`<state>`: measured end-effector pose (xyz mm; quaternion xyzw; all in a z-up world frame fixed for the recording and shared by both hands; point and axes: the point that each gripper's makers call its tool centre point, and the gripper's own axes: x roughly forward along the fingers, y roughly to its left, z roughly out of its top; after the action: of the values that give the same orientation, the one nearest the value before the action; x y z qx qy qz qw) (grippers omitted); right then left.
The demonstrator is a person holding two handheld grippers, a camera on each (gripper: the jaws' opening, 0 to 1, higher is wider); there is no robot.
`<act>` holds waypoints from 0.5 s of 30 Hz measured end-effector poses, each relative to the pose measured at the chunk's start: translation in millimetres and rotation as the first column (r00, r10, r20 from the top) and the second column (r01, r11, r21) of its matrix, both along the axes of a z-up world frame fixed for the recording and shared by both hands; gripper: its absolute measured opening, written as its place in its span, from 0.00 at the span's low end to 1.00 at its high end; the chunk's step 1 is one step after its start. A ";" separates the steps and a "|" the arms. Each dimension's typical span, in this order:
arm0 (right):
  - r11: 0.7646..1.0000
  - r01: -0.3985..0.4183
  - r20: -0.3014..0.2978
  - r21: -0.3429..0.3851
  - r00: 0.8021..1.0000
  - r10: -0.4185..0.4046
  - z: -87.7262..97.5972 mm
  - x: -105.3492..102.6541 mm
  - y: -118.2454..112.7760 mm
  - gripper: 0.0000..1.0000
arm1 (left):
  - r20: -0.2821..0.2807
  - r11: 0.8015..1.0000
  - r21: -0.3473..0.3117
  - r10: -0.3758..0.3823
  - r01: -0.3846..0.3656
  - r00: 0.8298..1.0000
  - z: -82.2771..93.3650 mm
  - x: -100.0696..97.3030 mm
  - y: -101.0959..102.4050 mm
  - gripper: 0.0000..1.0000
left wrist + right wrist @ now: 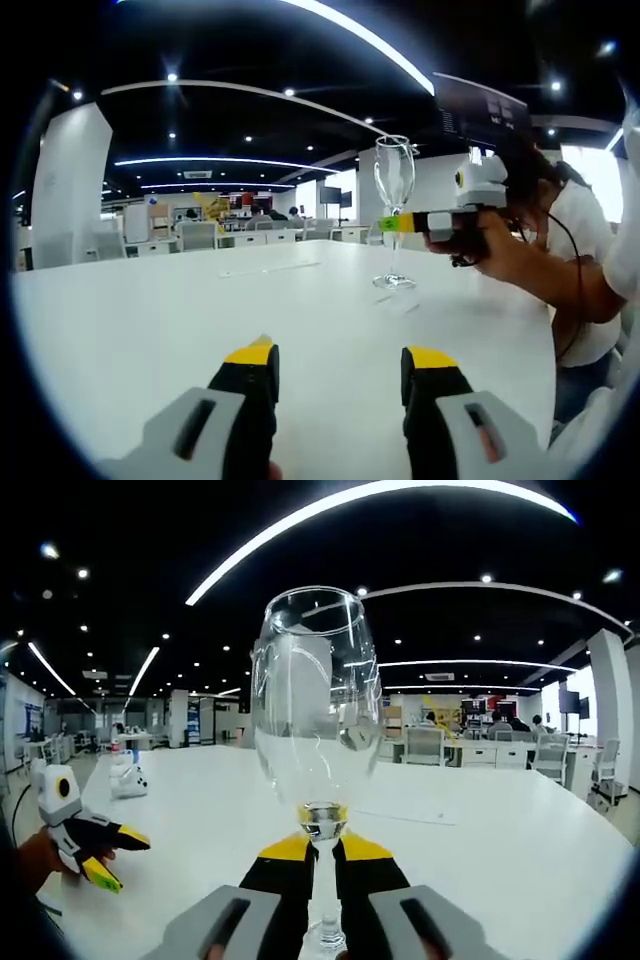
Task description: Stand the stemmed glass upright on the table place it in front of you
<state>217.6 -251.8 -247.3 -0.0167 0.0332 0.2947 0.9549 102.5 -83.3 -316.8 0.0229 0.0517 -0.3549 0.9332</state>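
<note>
Left gripper view:
L hand-held gripper: jaws spread apart, nothing betw. them, low over the near part of the white surface.
Stemmed glass: upright, foot on the surface, far right of centre.
R hand-held gripper: comes in from the right, yellow tips at the stem just under the bowl.
Person's hand: behind that gripper, holding it; white sleeve further right.
Background: open office, desks, chairs, ceiling light strips.

Right gripper view:
R hand-held gripper: jaws closed in on the stem of the stemmed glass, grasping it just below the bowl.
Glass: upright, bowl centre frame, foot down on the surface betw. the jaw bodies.
L hand-held gripper: far left, low, jaws apart, well apart from the glass.
Small white object: on the surface, far left; can't tell what it is.
</note>
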 end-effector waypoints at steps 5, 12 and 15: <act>0.999 -0.009 -0.011 0.033 1.000 0.009 1.9 9.5 2.7 0.12 | -0.002 1.000 -0.003 0.000 0.000 1.000 0.1 0.8 0.9 0.49; 0.999 -0.021 -0.004 0.031 1.000 0.021 4.4 28.8 12.2 0.12 | -0.005 1.000 0.003 0.001 -0.001 1.000 -0.5 1.6 0.8 0.49; 1.000 -0.021 0.004 0.015 1.000 0.021 5.5 38.3 16.6 0.12 | -0.005 1.000 -0.002 0.000 0.000 1.000 0.5 1.6 0.9 0.49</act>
<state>255.9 -235.2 -241.8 -0.0102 0.0292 0.3048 0.9519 104.1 -82.5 -316.2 0.0210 0.0538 -0.3548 0.9332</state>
